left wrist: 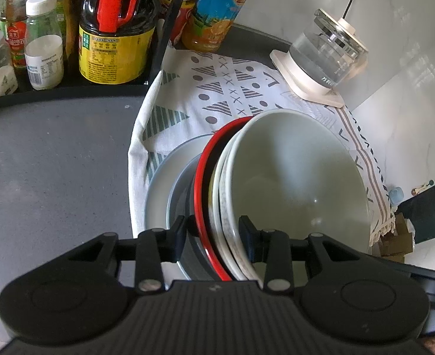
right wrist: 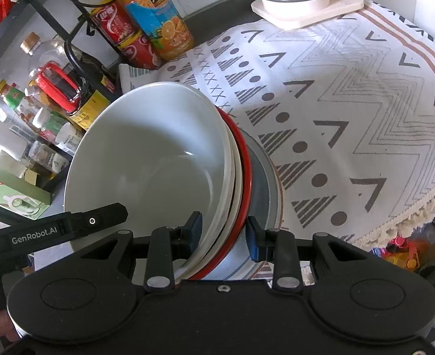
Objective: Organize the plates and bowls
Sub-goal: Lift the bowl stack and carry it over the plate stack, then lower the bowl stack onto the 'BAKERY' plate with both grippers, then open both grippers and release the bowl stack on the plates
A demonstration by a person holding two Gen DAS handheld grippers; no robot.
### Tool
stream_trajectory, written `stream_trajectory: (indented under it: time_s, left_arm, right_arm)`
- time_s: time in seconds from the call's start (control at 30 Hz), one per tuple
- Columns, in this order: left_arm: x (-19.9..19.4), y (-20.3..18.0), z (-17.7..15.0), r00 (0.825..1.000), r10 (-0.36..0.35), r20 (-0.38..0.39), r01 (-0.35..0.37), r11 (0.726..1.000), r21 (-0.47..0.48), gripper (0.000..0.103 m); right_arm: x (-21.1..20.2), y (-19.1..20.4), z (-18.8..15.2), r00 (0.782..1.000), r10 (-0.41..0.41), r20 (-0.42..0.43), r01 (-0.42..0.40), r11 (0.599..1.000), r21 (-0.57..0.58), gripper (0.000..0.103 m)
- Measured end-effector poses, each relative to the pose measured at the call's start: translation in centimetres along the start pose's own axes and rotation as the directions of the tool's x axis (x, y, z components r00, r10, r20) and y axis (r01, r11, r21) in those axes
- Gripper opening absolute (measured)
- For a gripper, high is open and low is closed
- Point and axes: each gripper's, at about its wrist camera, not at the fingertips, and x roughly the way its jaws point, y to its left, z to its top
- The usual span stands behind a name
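Pale bowl stack (left wrist: 291, 183), mouth sideways.

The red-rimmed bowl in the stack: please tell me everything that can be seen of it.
Only the edge of the red-rimmed bowl shows: a thin, glossy red rim with a dark, nearly black band beside it, perhaps lacquer or plastic. It sits nested in the stack, tilted, under the white bowls and above the grey bowl. Both grippers, left and right, clamp across the rims of the stack, the red one included. Its body and base are hidden.
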Motion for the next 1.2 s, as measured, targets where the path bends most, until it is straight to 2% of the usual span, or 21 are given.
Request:
stream_trajectory:
  time_s: [0.33, 0.7, 0.8, 0.9, 1.0, 1.13, 1.2]
  left_arm:
    - [0.5, 0.3, 0.3, 1.000, -0.014, -0.007, 0.014, 1.000, -0.005, 0.036]
    - [0.7, 0.7, 0.8, 0.999, -0.037, -0.023, 0.037, 0.999, -0.007, 0.037]
    - [0.1, 0.5, 0.9, 0.999, -0.034, -0.004, 0.034, 0.999, 0.016, 0.043]
    - [-0.5, 0.5, 1.2, 1.000, -0.025, -0.001, 0.025, 0.999, 0.034, 0.057]
    - [-1.3, 0.5, 1.4, 0.999, -0.036, 0.007, 0.035, 0.998, 0.056, 0.065]
    - [-2.5, 0.2, 1.7, 0.999, -0.030, 0.031, 0.027, 0.996, 0.086, 0.082]
    - [-3.0, 0.0, 1.8, 0.999, -0.026, 0.042, 0.021, 0.995, 0.098, 0.083]
  right_arm:
    - [0.3, 0.0, 0.4, 1.000, -0.018, 0.000, 0.018, 1.000, -0.003, 0.031]
    - [0.3, 0.2, 0.4, 1.000, -0.024, -0.003, 0.024, 1.000, -0.001, 0.038]
    - [0.0, 0.3, 0.3, 1.000, -0.022, 0.010, 0.021, 1.000, 0.012, 0.040]
    - [-1.0, 0.6, 0.2, 0.999, -0.024, 0.046, 0.024, 1.000, 0.005, 0.041]
    - [-2.1, 0.5, 0.0, 0.997, -0.015, 0.077, 0.013, 1.000, 0.019, 0.044]
    - [-3.7, 0.4, -0.2, 0.992, -0.017, 0.126, 0.013, 0.999, 0.030, 0.059]
    - [-4.3, 0.3, -0.4, 0.990, -0.016, 0.142, 0.012, 0.999, 0.030, 0.062]
